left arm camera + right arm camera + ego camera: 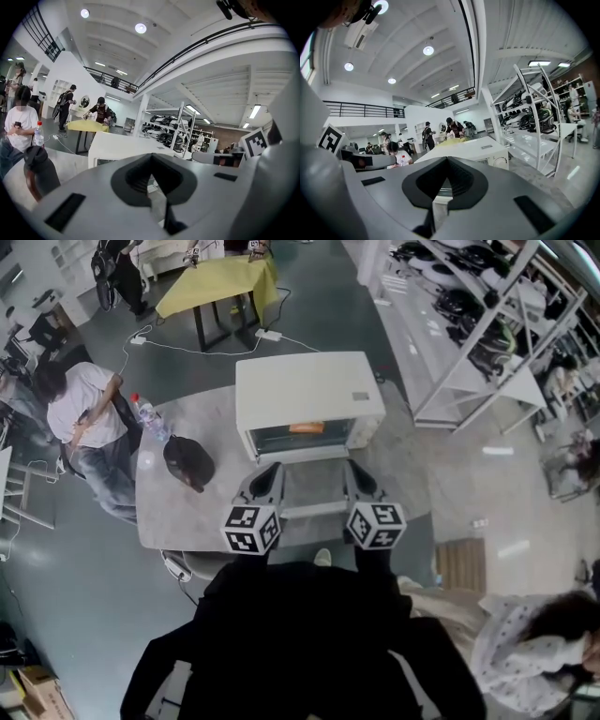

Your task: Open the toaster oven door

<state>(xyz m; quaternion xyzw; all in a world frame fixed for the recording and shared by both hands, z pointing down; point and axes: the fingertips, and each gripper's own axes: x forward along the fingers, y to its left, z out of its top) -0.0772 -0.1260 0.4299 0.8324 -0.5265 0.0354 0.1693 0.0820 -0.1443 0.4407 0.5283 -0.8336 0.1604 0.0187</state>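
Left tongs and right tongs are both pinched narrow, with nothing between them. Just ahead of them stands the toaster oven. Its door lies between the two and looks folded down flat, though the head view is too coarse to be sure. If so, the handle nearest the tongs needs only a light steadying press, not a pull. Only the head view shows the door and the surface. Only the gripper views show the pads meeting.
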